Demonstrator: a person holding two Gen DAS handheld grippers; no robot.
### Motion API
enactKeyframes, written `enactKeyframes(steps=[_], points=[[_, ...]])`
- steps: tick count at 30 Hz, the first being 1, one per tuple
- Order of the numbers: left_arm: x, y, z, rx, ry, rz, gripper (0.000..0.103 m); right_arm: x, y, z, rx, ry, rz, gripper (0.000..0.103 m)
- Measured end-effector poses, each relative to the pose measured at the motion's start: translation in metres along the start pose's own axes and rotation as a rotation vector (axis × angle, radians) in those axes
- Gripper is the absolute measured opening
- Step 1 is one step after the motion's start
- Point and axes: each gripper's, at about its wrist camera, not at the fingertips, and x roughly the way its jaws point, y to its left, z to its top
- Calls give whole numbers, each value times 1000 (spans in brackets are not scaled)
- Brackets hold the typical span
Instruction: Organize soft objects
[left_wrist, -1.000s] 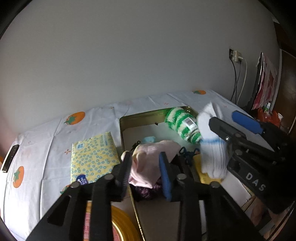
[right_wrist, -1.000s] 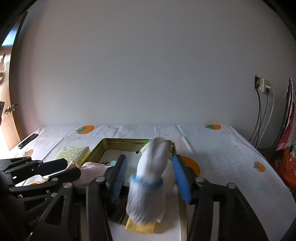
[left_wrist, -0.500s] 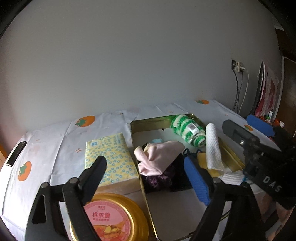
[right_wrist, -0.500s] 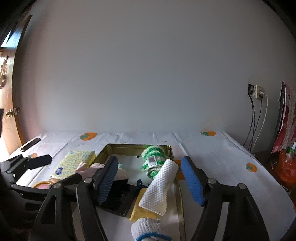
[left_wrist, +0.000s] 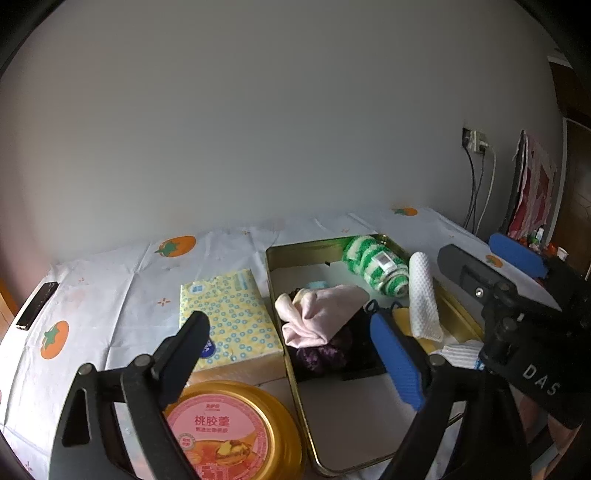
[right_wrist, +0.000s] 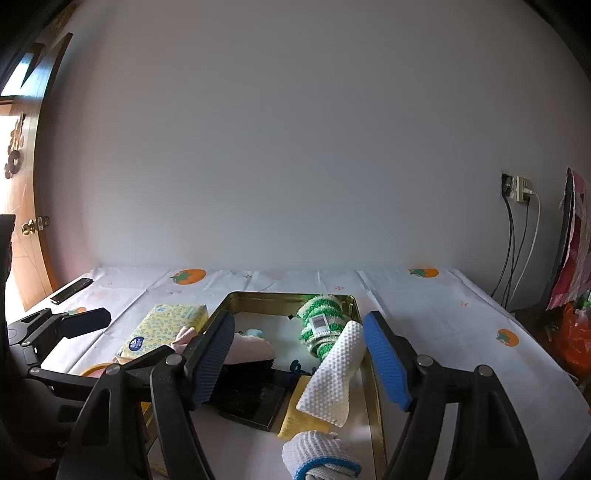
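Observation:
A gold tin tray (left_wrist: 275, 266) (right_wrist: 288, 296) holds a pink cloth (left_wrist: 325, 306) (right_wrist: 255, 345), a green-and-white striped roll (left_wrist: 373, 264) (right_wrist: 321, 325), a white dimpled rolled cloth (left_wrist: 424, 295) (right_wrist: 336, 373), a yellow cloth (right_wrist: 297, 419) and dark items. A white glove with a blue cuff (right_wrist: 317, 456) lies loose at the tray's near end. My left gripper (left_wrist: 288, 321) hangs back from the pink cloth, its jaws opening with nothing between them. My right gripper (right_wrist: 299, 321) stands open above the glove and touches none of the cloths.
A yellow dotted tissue pack (left_wrist: 229, 314) (right_wrist: 166, 325) lies left of the tray. A round gold-rimmed container with a pink label (left_wrist: 229, 432) sits in front of it. A dark phone (left_wrist: 37, 306) lies at the table's far left edge. Cables hang on the right wall.
Both grippers let go and opened: the pink cloth dropped into the tray from the left one, the glove from the right one. Both have drawn back from the tray.

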Motion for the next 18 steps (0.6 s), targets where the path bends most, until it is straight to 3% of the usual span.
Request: enactKeyframes(steps=[14,18], points=[[0,-2,3,1,0,18,92,-6,-3,5,2,-30,4,75],[0,-1,3,0,0,24,97,-7,-4,5,3,-37,0,75]])
